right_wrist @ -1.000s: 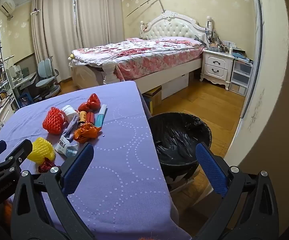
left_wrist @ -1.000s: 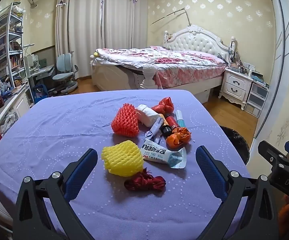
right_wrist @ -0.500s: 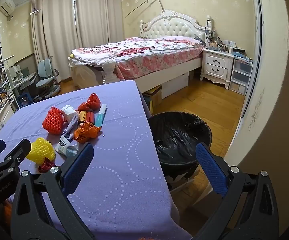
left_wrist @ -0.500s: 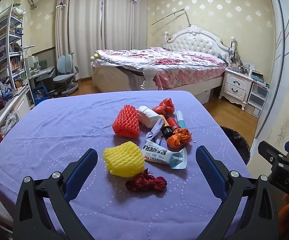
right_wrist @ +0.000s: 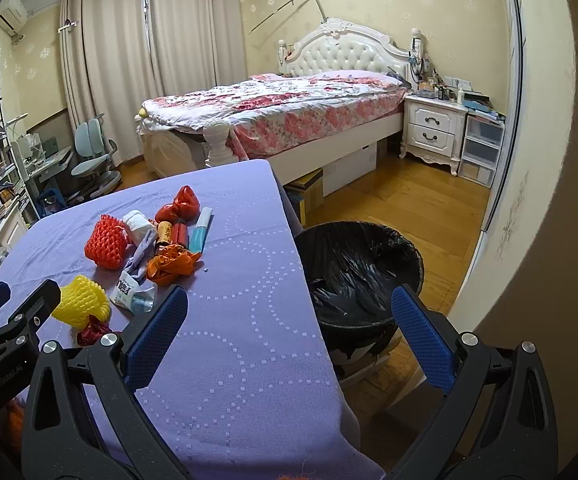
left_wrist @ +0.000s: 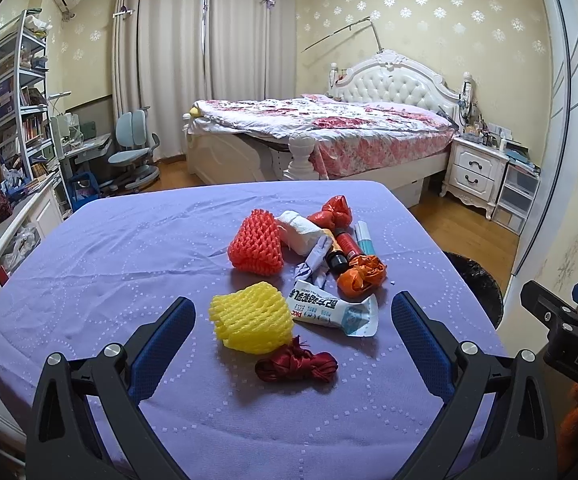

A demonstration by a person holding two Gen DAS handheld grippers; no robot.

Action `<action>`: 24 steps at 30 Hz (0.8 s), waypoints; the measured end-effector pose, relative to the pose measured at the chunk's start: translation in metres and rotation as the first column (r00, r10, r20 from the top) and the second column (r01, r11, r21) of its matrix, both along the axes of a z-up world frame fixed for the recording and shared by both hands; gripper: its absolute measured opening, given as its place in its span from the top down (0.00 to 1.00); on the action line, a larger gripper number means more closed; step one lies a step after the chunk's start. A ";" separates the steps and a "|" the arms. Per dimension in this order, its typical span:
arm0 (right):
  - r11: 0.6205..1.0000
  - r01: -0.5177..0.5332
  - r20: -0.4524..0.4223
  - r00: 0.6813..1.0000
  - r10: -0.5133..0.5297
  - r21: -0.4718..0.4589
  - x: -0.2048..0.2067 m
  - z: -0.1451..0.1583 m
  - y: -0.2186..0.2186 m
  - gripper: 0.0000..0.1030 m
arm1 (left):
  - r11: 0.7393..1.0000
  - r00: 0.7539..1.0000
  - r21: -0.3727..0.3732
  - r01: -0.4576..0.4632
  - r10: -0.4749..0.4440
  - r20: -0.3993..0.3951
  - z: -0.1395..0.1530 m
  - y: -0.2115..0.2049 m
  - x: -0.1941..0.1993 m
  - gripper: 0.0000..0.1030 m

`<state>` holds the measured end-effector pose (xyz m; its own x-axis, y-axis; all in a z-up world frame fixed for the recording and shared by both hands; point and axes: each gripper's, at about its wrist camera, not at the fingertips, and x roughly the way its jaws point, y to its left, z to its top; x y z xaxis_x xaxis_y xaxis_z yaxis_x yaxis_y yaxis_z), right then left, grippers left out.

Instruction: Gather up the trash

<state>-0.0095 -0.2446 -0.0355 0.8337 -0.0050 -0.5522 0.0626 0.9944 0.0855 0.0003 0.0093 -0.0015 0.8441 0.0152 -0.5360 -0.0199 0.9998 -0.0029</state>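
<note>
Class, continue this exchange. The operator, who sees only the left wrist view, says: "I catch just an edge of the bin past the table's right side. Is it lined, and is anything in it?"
Observer: The right wrist view looks into the bin. A crumpled black liner covers the inside, and I see no trash in it.
Operator: And the right tool? I only see part of its body at my right edge.
Observer: The right tool is open with nothing between its fingers. In the picture, one finger shows against the purple table and the other against the bin.
</note>
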 end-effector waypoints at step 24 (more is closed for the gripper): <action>1.000 0.000 -0.004 1.000 0.000 0.009 0.001 -0.002 -0.002 0.03 | 1.000 1.000 0.006 0.003 -0.003 0.002 -0.005 0.001 0.001 0.05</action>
